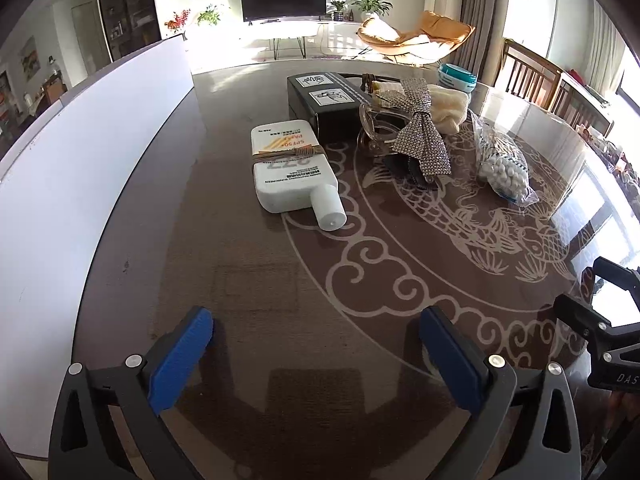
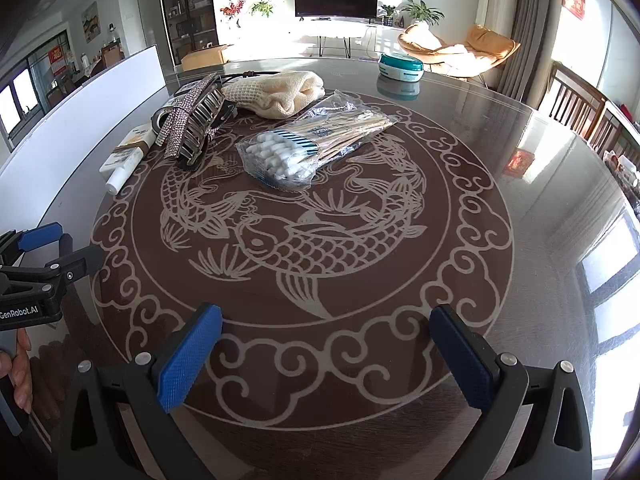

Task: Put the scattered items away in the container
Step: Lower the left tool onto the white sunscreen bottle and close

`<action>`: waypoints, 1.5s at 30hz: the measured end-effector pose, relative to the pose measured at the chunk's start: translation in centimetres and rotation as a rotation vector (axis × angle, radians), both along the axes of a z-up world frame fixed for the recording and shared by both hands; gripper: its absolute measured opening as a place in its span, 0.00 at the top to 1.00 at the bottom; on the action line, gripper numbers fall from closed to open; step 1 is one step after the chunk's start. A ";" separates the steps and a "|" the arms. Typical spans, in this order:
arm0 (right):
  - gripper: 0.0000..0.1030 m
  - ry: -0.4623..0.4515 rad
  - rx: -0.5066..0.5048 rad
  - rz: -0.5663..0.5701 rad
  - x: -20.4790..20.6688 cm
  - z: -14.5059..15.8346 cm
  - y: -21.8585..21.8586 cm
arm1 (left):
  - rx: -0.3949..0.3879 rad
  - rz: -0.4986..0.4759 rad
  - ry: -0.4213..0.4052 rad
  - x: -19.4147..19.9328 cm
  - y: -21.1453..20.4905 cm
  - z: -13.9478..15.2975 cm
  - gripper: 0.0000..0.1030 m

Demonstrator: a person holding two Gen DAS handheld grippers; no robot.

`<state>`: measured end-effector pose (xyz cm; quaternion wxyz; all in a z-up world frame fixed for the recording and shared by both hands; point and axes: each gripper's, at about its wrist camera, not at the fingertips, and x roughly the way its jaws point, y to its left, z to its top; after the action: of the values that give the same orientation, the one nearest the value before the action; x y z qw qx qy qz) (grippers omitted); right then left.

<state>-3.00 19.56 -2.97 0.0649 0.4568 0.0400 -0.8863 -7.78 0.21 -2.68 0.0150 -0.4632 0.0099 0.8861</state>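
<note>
The round brown surface [image 2: 500, 184], glass-topped and printed with a pale fish pattern, fills both views, with a white board [image 1: 80, 184] standing along its left edge. Toward the far side lies a black box [image 1: 320, 100], the likely container, though whether it is open I cannot tell. Just in front of it a white sunscreen bottle [image 1: 288, 176] lies flat, its cap pointing toward the camera and a brown band around its middle. To its right a cream knitted cloth [image 2: 280, 92] is bunched at the far side, touching a rhinestone bow hair clip [image 1: 420, 136] that lies partly on a clear claw clip. Near these, on the fish pattern, sits a clear bag of cotton swabs [image 2: 296, 148], and well beyond it a teal-lidded round tub [image 2: 400, 66]. The left tongs [image 1: 316, 340] and the right tongs [image 2: 326, 340] both hover over the bare near part of the surface, blue pads spread wide, nothing between them.
</note>
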 end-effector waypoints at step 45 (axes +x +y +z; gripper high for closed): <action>0.00 0.000 0.000 0.001 -0.1 -0.1 0.0 | -0.003 0.037 0.057 -9.6 -2.3 0.5 0.37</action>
<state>-3.09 19.52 -3.04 0.0653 0.4567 0.0402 -0.8863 -17.40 -2.09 -2.19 -0.0023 -0.4380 0.0033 0.8989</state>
